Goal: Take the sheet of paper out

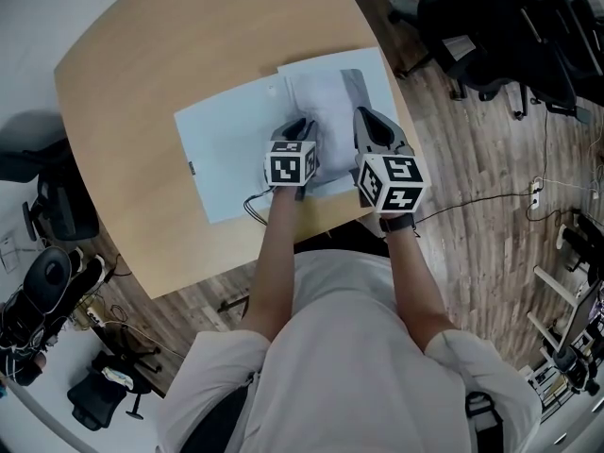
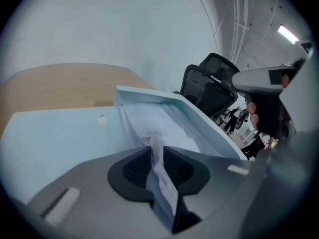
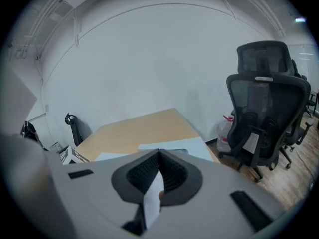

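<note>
A light blue folder point(image 1: 226, 149) lies open on the round wooden table point(image 1: 142, 64). A pale, crumpled sheet of paper point(image 1: 330, 111) rests in its right half. My left gripper point(image 1: 300, 132) is shut on the near edge of that sheet point(image 2: 159, 128), which bunches up between the pads point(image 2: 137, 166). My right gripper point(image 1: 370, 121) is just to the right, shut on a thin pale edge point(image 3: 151, 200). That edge looks like the folder's right cover point(image 2: 199, 114), which stands raised beside the sheet.
The table's near edge point(image 1: 311, 229) is right under both grippers. Black office chairs point(image 3: 266, 103) stand on the wood floor to the right. Cables point(image 1: 491, 201) run across that floor. More chairs and bags point(image 1: 47, 291) sit at the left.
</note>
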{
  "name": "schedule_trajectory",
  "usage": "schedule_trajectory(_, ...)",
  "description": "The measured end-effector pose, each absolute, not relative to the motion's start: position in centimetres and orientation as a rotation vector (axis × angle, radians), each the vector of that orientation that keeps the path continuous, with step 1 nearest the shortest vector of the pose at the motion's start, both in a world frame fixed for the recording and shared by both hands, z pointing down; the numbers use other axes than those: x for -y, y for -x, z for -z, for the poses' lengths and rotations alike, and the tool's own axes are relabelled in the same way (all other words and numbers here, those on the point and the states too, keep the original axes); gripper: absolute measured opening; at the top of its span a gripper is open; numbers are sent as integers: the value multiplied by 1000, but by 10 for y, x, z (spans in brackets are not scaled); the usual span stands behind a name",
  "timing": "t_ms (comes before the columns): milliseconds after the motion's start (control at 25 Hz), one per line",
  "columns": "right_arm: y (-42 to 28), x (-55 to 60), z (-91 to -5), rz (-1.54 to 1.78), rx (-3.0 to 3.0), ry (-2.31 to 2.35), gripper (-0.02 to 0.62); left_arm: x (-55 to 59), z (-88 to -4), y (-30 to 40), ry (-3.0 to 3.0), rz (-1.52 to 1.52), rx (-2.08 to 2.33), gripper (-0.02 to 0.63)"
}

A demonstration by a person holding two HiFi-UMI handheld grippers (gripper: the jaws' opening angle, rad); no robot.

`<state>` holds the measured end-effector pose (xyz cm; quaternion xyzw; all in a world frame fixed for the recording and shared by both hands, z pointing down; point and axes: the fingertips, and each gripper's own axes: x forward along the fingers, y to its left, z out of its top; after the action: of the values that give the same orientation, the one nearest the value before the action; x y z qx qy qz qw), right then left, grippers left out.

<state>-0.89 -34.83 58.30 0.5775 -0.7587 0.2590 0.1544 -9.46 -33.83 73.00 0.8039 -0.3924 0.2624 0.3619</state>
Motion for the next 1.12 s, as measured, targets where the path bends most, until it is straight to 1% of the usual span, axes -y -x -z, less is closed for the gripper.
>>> schedule_trajectory(120,8,348,-583,-743,2172,-1661,12,340,-731,102,-2032,-645,1041,34)
schedule_trajectory(200,8,347,-582,-744,2176,-1663,12,341,-732,107,-1998,-623,1060,15)
schedule_trajectory(600,15,348,-574,-741,2221,-1642,12,332,-728,133,-1924,-606,1139,9)
schedule_trajectory(1120,63,343,-552,-693,2352,-1536,12,324,-690,198,-1908,-548,1295,9)
